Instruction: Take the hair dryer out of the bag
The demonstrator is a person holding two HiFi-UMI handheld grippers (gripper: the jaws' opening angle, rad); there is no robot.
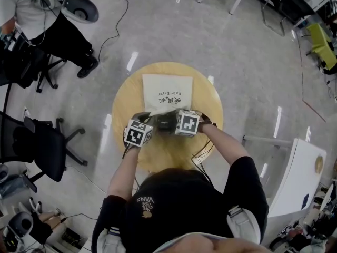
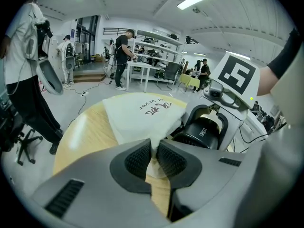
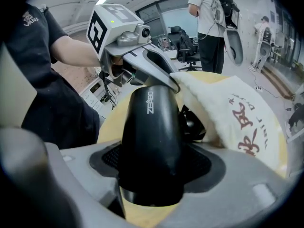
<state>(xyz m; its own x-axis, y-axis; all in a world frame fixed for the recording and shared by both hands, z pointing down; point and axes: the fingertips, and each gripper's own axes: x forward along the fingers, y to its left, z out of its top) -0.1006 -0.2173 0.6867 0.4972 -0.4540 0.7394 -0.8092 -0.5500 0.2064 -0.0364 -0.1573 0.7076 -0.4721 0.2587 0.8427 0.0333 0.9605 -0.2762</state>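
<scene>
The table [image 1: 208, 104] is viewed from the head, steeply downward and from well above, with its whole top in frame. Both gripper views are taken close above its near edge. The left is faced across the bag [image 2: 142, 115] into the room, the right along the dryer [image 3: 149, 127]. Bag and dryer are shared by all three.

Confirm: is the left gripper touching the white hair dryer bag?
Touching. The left gripper view shows the left gripper closed on the corner of the white bag, cloth pinched between its jaws.
</scene>
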